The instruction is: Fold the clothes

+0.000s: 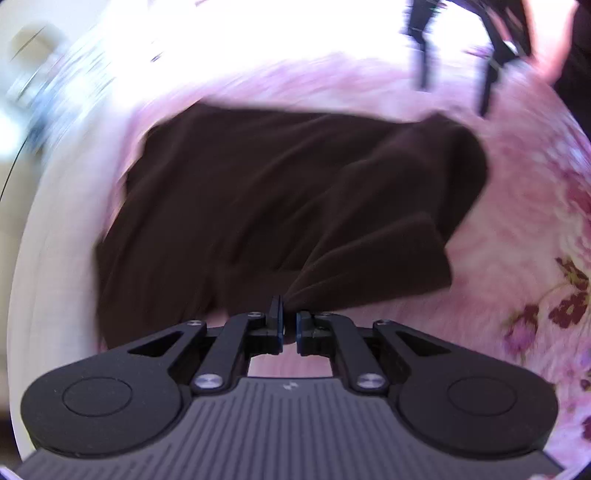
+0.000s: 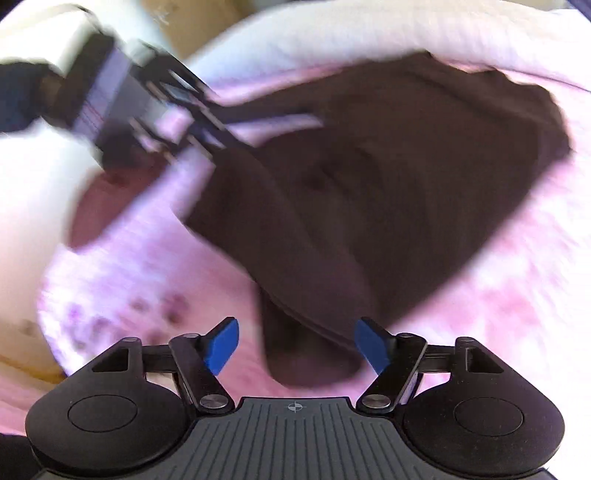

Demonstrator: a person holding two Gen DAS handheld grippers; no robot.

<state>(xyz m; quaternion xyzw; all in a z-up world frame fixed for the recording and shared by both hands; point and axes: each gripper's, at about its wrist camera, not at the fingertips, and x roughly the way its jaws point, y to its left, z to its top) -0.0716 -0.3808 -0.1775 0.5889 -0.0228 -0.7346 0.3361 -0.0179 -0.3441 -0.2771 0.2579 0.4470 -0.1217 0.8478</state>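
A dark brown garment (image 1: 258,199) lies spread on a pink floral bedspread (image 1: 517,229). My left gripper (image 1: 289,317) is shut on a bunched corner of the garment at its near edge. In the right wrist view the same garment (image 2: 369,192) fills the middle. My right gripper (image 2: 296,341) is open, its blue pads (image 2: 223,345) either side of the garment's near corner, not touching it. The left gripper (image 2: 207,110) shows blurred at the upper left of that view, at the garment's far edge.
The pink bedspread (image 2: 147,266) has dark flower prints at the right (image 1: 569,299). A white cover (image 2: 332,33) lies beyond the garment. The right gripper's dark fingers (image 1: 491,70) show at the top right of the left wrist view. Both views are motion-blurred.
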